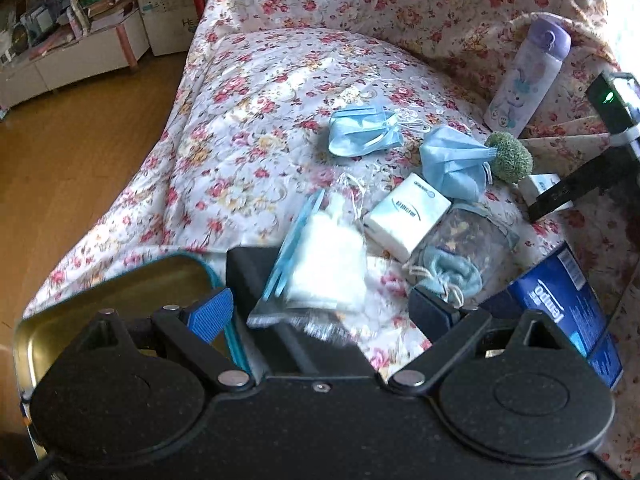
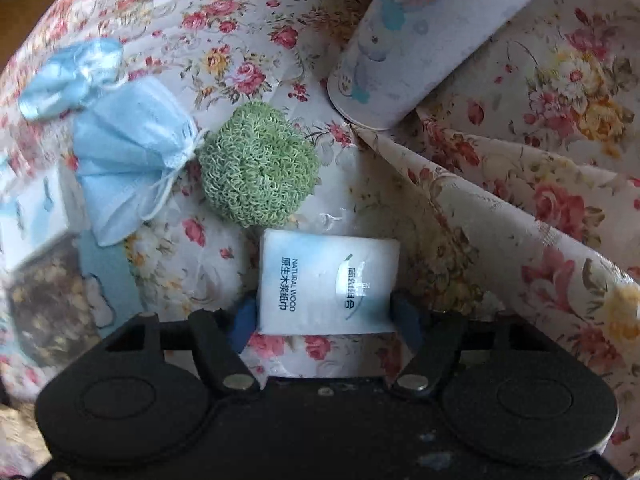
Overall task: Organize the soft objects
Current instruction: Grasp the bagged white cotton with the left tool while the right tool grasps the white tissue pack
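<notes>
- the right tongs have their jaws closed in against both short sides of a white tissue pack; the pads press its edges, so it reads as gripped, though the pack lies low on the floral bedspread.
- just ahead of that pack sits a green knitted ball, almost touching its far edge; to the ball's left a crumpled blue face mask lies with its ear loop against the ball.
- farther ahead and to the right, a pale bottle lies tilted on a fold of the cloth.
- the left tongs stand wide open and hold nothing; a clear bag of white pads lies between the jaws, blurred, and i cannot tell whether it touches either pad.
- to the left of the left tongs, an open tin with a gold inside and teal rim, likely where the soft things go.
- ahead of them, a second tissue pack, a clear pouch holding something blue, and another blue mask farther off; a dark blue box lies to the right.
- risks, as i judge them: the soft pack may buckle and slip out when lifted, since only its near end is pinched; lifting may drag the mask loop and ball along; the slick bag may slide away if the left jaws close off-centre.
</notes>
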Demonstrator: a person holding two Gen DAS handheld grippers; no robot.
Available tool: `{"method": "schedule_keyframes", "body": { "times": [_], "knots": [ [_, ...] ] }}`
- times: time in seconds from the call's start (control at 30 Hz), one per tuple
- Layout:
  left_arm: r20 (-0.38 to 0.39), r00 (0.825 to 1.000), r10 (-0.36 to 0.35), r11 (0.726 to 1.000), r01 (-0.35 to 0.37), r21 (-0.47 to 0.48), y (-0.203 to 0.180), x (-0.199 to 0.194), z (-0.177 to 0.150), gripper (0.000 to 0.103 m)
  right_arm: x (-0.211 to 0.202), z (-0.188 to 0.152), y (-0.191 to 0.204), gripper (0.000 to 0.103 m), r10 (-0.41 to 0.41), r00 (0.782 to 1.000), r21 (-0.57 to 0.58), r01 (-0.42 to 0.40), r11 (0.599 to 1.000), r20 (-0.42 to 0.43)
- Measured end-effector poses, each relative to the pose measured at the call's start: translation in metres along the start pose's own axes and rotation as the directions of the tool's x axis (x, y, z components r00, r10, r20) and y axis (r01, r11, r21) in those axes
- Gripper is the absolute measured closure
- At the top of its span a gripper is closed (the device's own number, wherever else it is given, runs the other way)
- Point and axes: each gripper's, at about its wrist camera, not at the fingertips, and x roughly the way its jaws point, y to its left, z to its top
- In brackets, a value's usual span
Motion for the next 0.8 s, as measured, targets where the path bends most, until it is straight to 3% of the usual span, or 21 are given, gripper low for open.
{"method": "schedule_keyframes", "body": {
  "times": [0.13, 0.43, 0.67, 0.73, 0.8],
  "knots": [
    [-0.019, 1.0, 0.017, 0.999, -0.016, 0.046, -0.013, 0.01, 0.012, 0.012, -0.009, 0.005, -0.017, 0.034, 0.108, 0.994, 0.101, -0.107, 0.989, -0.005],
    [-0.08, 0.994, 0.07, 0.994, -0.063, 0.086, -0.03, 0.041, 0.033, 0.012, -0.037, 0.006, -0.019, 0.034, 0.145, 0.989, 0.136, -0.149, 0.979, 0.04],
    [-0.161, 0.98, 0.115, 0.989, -0.099, 0.107, -0.033, 0.069, 0.033, 0.013, -0.045, 0.003, -0.019, 0.033, 0.169, 0.984, 0.136, -0.175, 0.975, 0.052],
    [-0.165, 0.978, 0.125, 0.987, -0.105, 0.121, -0.035, 0.073, 0.033, 0.015, -0.046, 0.002, -0.018, 0.033, 0.165, 0.985, 0.134, -0.171, 0.976, 0.055],
    [-0.174, 0.976, 0.13, 0.985, -0.107, 0.138, -0.038, 0.077, 0.034, 0.034, -0.046, 0.002, -0.018, 0.033, 0.163, 0.985, 0.133, -0.169, 0.977, 0.055]
  ]
}}
